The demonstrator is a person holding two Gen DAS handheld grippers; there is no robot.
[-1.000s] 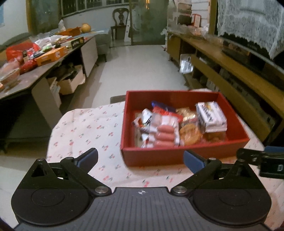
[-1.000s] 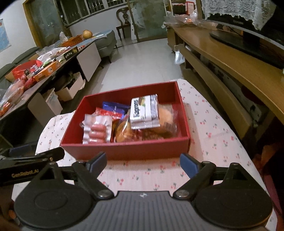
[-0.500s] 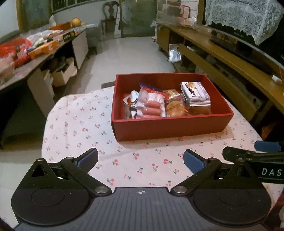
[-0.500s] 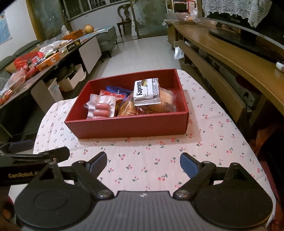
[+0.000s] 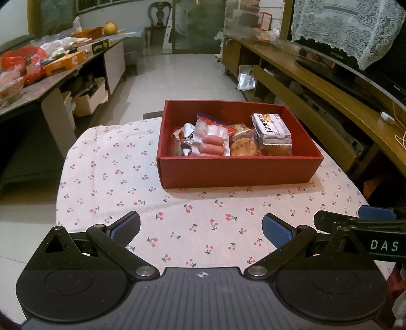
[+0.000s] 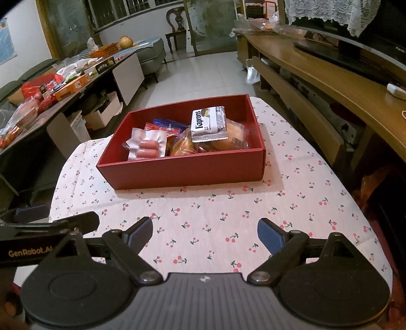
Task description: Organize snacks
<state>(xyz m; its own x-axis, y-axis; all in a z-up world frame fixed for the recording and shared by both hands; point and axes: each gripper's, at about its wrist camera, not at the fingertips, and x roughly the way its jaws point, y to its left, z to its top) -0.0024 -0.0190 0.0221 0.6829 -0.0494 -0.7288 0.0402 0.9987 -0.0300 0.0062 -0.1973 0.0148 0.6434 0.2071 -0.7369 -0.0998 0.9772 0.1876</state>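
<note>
A red box (image 5: 238,172) (image 6: 182,170) stands on the cherry-print tablecloth (image 5: 114,165) (image 6: 304,182) and holds several snacks. Among them are a sausage pack (image 5: 212,144) (image 6: 148,148), a white Kaprons wafer pack (image 5: 272,127) (image 6: 209,123) and wrapped pastries (image 5: 244,147) (image 6: 185,147). My left gripper (image 5: 201,228) hangs open over the near side of the table, well short of the box, with nothing in it. My right gripper (image 6: 204,232) is open too and empty, beside the left one. Each gripper's tip shows at the edge of the other's view.
A long wooden TV bench (image 5: 330,101) (image 6: 342,83) runs along the right. A cluttered side table (image 5: 50,66) (image 6: 63,83) with boxes and bags stands at the left. Tiled floor (image 5: 182,73) stretches beyond the table to a chair (image 6: 176,22).
Both grippers have drawn back from the red box toward the table's near edge, so the box looks smaller and farther. Both stay open and empty.
</note>
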